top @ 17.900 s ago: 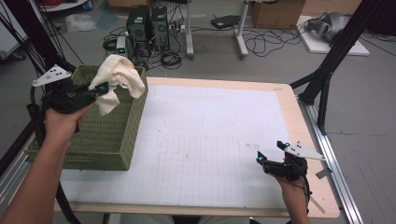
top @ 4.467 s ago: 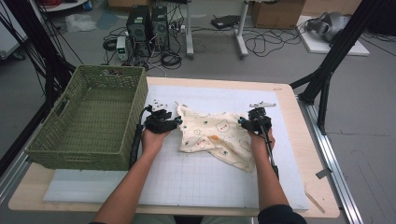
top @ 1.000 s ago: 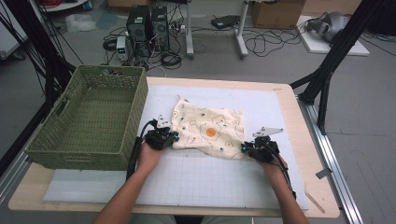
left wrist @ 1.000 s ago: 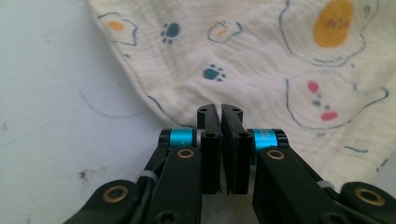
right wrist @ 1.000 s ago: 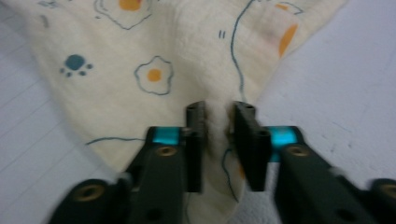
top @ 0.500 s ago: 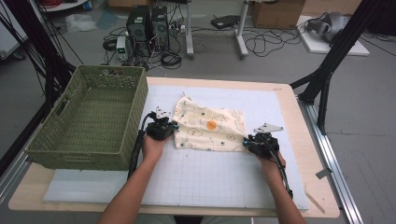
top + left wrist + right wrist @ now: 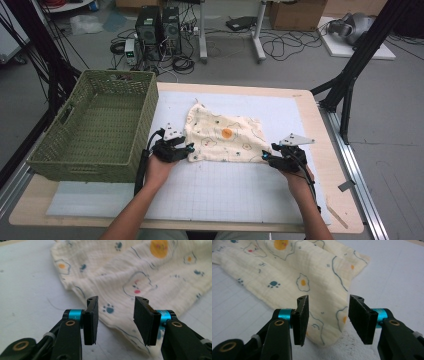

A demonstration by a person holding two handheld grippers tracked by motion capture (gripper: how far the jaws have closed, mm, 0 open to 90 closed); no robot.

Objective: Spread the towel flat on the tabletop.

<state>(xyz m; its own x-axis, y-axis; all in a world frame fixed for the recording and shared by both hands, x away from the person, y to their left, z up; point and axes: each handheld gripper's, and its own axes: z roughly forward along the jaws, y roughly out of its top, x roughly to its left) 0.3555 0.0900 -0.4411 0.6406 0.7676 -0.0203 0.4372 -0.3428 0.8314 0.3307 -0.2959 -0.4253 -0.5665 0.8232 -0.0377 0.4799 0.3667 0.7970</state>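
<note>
Both my sets of jaws have just been opening and stand apart, pads pressing nothing. Left gripper at the cloth's 8 o'clock corner, right gripper at 4. Cloth: cream, rumpled, fried-egg and paw prints, flat on table. Green basket at 9 o'clock.

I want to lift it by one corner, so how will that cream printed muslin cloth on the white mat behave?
The cream printed muslin cloth is probably floppy: it lies crumpled flat with soft folds. It looks thin and crinkled, so likely light. A push would likely bunch it rather than slide it whole.
</note>
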